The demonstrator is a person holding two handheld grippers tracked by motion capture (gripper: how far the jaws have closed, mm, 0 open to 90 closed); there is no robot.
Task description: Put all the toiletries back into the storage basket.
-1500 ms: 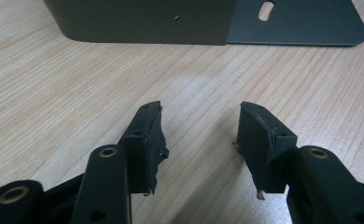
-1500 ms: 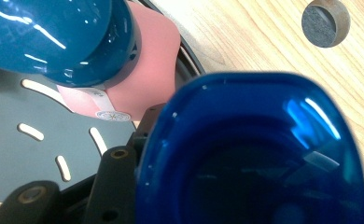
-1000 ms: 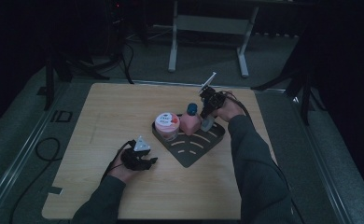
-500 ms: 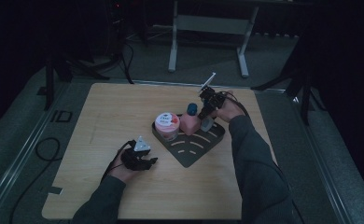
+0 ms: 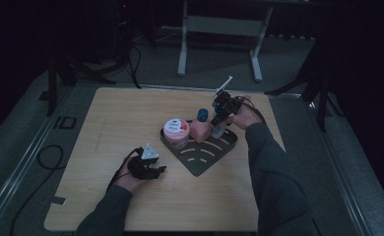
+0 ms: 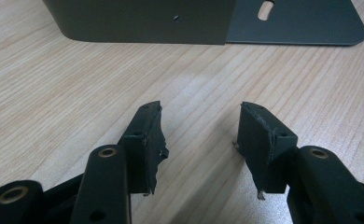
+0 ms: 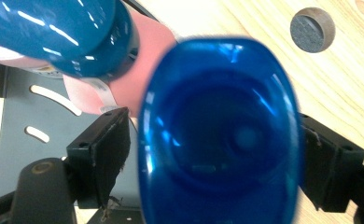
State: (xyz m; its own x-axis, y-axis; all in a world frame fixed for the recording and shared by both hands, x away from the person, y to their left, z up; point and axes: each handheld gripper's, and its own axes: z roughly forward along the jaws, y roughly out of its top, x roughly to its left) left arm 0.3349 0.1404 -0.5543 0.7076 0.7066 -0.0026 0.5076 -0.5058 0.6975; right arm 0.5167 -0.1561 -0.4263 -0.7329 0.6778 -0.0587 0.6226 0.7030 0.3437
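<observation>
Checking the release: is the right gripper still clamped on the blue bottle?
Open. The right gripper has just been opening; a gap shows between its left pad and the blue bottle, which stands between the jaws.

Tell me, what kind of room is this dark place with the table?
Probably a lab or recording studio, not a home: a bare light wooden table stands on grey carpet, black cables trail over the floor, and a grey metal stand waits behind.

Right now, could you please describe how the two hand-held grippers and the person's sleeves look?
Both are black. The left hand-held gripper carries a grey three-cornered plate and a thin dark cable; its blocky jaws have worn pads. The right hand-held gripper looks alike. The sleeves are dark grey.
</observation>
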